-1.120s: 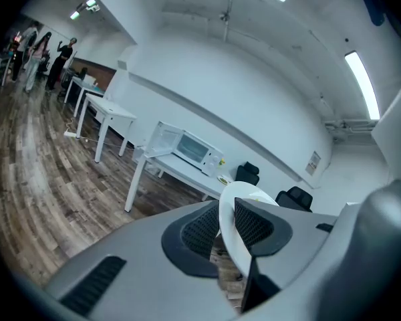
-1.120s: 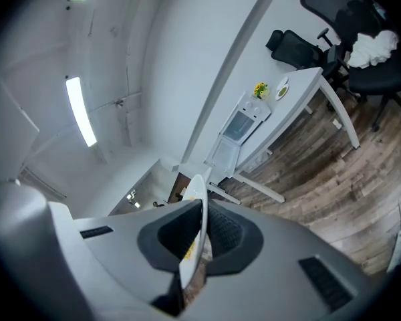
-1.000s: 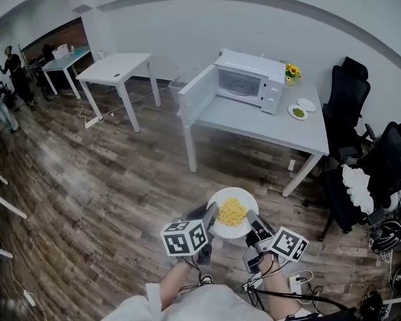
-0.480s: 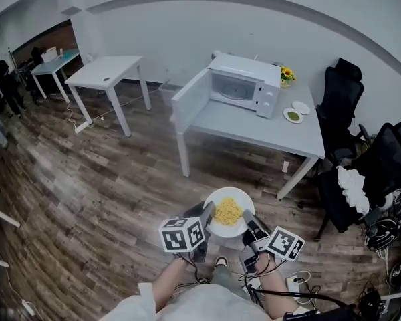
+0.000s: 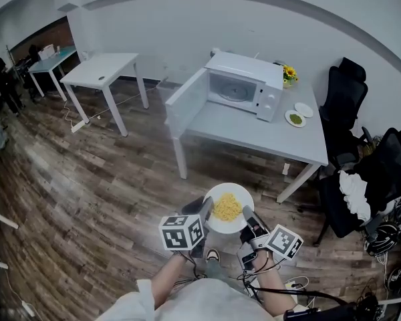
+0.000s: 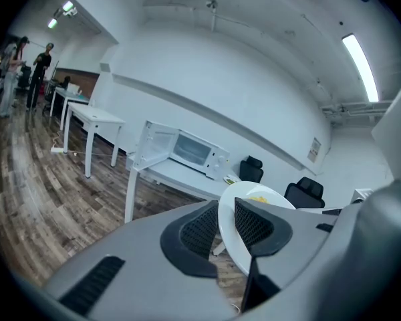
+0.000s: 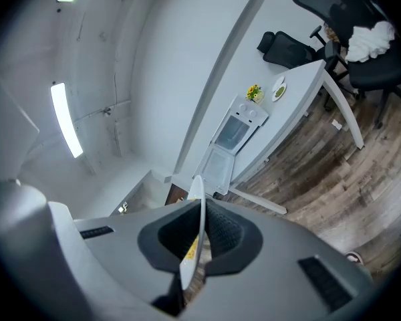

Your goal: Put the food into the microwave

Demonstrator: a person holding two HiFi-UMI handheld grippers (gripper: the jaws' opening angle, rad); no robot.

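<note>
Both left gripper [image 5: 206,210] and right gripper [image 5: 246,218] jaws tight on plate [image 5: 238,193] rim (opposite sides)

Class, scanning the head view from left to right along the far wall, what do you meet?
Small white table, open microwave, dish of green food, black office chair.

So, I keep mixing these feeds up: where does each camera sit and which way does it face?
Head view: on the person's head, looking steeply down at floor, table, microwave; forearms and both grippers show.
Left gripper view: on the left gripper, looking along its jaws, shut on the plate, toward the microwave.
Right gripper view: on the right gripper, rolled sideways; jaws shut on the plate, microwave beyond.
Shared: all show plate and open microwave.
</note>
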